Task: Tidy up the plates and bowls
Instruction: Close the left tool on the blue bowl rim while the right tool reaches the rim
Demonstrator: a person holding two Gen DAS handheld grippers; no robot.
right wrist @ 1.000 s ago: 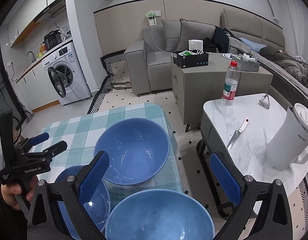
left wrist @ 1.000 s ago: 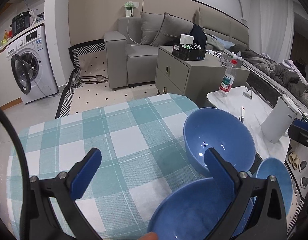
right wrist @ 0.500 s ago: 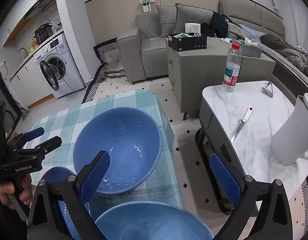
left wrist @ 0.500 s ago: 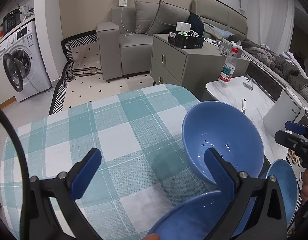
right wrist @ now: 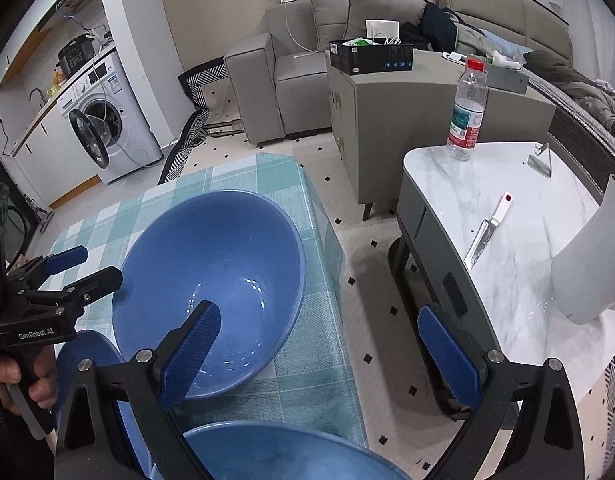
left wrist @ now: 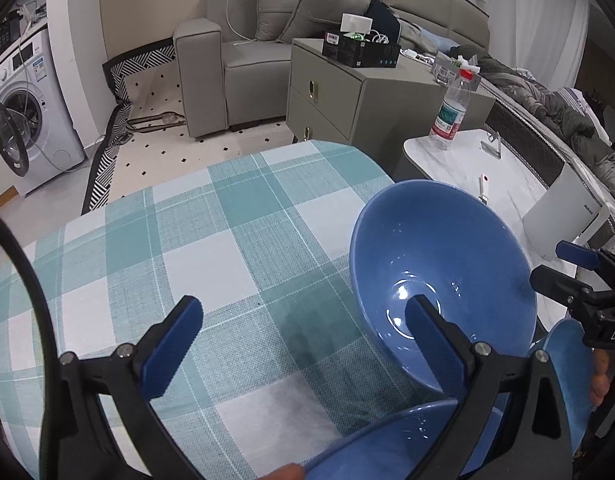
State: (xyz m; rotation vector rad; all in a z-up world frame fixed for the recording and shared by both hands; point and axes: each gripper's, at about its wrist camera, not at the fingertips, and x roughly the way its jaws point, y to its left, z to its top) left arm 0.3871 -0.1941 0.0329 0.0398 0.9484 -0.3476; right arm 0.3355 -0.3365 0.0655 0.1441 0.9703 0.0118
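A large blue bowl (left wrist: pixel 439 280) (right wrist: pixel 215 292) sits near the right edge of the checked table (left wrist: pixel 227 240). A second blue bowl (left wrist: pixel 387 444) (right wrist: pixel 283 456) lies close below both cameras. A smaller blue dish (left wrist: pixel 571 376) (right wrist: pixel 87 360) lies beside them. My left gripper (left wrist: pixel 303 340) is open and empty, its right finger over the large bowl's near rim. My right gripper (right wrist: pixel 327 344) is open and empty, its left finger over the large bowl. Each gripper also shows in the other's view, the left (right wrist: pixel 67 272) and the right (left wrist: pixel 567 268).
A marble side table (right wrist: pixel 507 208) stands right of the checked table with a water bottle (right wrist: pixel 467 112), a knife (right wrist: pixel 487 232) and a white kettle (right wrist: pixel 591 264). A grey cabinet (left wrist: pixel 347 92), sofa and washing machine (left wrist: pixel 23 120) stand farther back.
Both grippers have moved forward and down towards the large bowl, which looks bigger and nearer. Both stay open and empty. The bowls have not moved.
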